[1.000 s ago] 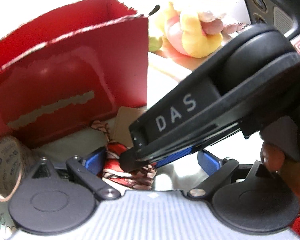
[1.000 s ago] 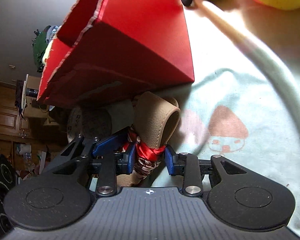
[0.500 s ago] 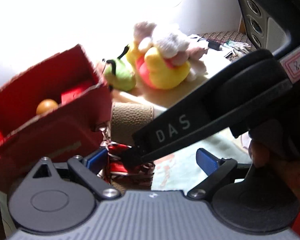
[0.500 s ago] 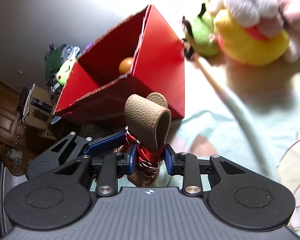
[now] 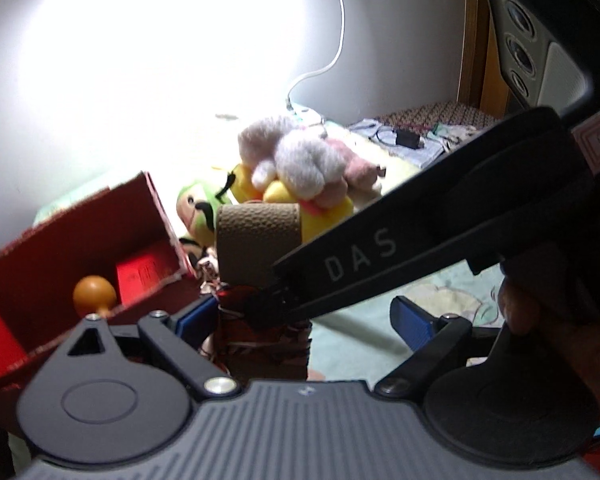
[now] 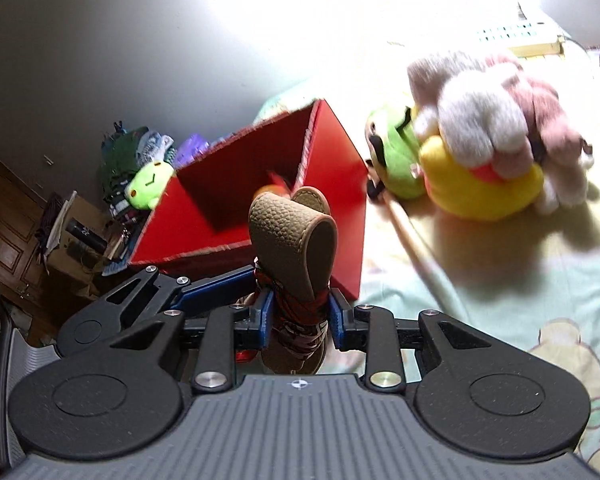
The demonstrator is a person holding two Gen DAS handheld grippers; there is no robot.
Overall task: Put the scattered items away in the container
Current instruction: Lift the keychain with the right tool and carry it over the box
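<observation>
Red box (image 6: pixel 332 200) rim just beyond strap (image 6: pixel 292 248) (gripped).

A red box (image 6: pixel 332 168) holds an orange ball (image 5: pixel 95 294); the tan pebbled strap (image 6: pixel 288 236) wears perhaps patterned red ribbon (image 6: pixel 300 306).

Plush toys (image 6: pixel 480 148) heaped on pale sheet (image 6: pixel 480 280), at 2 o'clock; white power strip (image 6: pixel 516 32) at 1; wooden cabinet (image 6: pixel 4 216) at 9.
</observation>
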